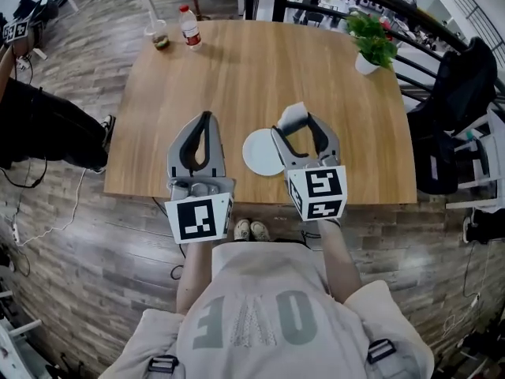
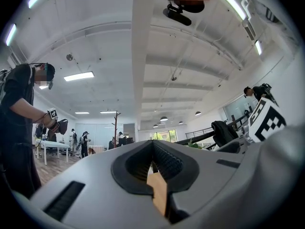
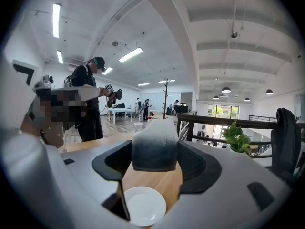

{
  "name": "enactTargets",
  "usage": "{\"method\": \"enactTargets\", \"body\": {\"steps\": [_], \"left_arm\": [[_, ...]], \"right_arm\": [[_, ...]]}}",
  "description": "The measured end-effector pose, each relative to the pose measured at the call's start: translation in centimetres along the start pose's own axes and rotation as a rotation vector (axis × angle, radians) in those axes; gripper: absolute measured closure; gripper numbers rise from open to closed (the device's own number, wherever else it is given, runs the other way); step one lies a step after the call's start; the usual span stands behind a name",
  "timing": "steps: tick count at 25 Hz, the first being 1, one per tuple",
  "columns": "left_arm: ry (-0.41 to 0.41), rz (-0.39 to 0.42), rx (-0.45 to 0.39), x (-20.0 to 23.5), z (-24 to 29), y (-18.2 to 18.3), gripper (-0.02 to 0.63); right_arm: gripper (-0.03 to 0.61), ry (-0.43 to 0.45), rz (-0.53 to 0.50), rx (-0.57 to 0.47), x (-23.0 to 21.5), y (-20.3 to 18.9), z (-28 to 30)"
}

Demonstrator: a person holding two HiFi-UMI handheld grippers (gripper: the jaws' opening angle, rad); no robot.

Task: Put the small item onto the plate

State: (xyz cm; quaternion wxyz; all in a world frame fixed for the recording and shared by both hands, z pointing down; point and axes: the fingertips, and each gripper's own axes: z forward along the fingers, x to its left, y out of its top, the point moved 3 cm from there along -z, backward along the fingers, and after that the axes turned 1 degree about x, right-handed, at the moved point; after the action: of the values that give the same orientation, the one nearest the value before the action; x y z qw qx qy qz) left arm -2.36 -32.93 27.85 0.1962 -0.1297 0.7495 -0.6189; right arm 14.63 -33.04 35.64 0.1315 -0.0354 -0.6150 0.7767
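Observation:
A small grey-and-white block (image 1: 293,114) is clamped between the jaws of my right gripper (image 1: 297,126), which hangs above the wooden table (image 1: 260,69). In the right gripper view the block (image 3: 155,149) fills the gap between the jaws of the right gripper (image 3: 156,157). The round white plate (image 3: 143,205) lies on the table just below it. In the head view the plate (image 1: 263,151) sits near the table's front edge, partly under the right gripper's left side. My left gripper (image 1: 206,118) hovers left of the plate, jaws together and nothing in them (image 2: 153,144).
At the table's far left stand a plastic bottle (image 1: 189,27) and a cup (image 1: 158,35). A potted plant (image 1: 371,44) sits at the far right corner. A black jacket on a chair (image 1: 454,109) is right of the table, with a railing (image 1: 410,10) behind.

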Motion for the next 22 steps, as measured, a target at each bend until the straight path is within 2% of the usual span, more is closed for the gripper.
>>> {"method": "enactTargets", "body": {"steps": [3, 12, 18, 22], "left_arm": [[0.015, 0.002, 0.035, 0.3, -0.3, -0.9, 0.604], [0.047, -0.002, 0.043, 1.1, -1.2, -1.1, 0.604], [0.065, 0.015, 0.077, 1.5, -1.9, -1.6, 0.606], [0.070, 0.022, 0.089, 1.5, -1.8, -1.6, 0.605]], "right_arm": [[0.273, 0.022, -0.014, 0.086, 0.1, -3.0, 2.9], [0.273, 0.108, -0.074, 0.424, 1.2, -14.8, 9.3], [0.273, 0.190, -0.119, 0.607, 3.0, -19.4, 10.4], [0.275, 0.216, -0.112, 0.648, 3.2, -20.8, 10.6]]}}
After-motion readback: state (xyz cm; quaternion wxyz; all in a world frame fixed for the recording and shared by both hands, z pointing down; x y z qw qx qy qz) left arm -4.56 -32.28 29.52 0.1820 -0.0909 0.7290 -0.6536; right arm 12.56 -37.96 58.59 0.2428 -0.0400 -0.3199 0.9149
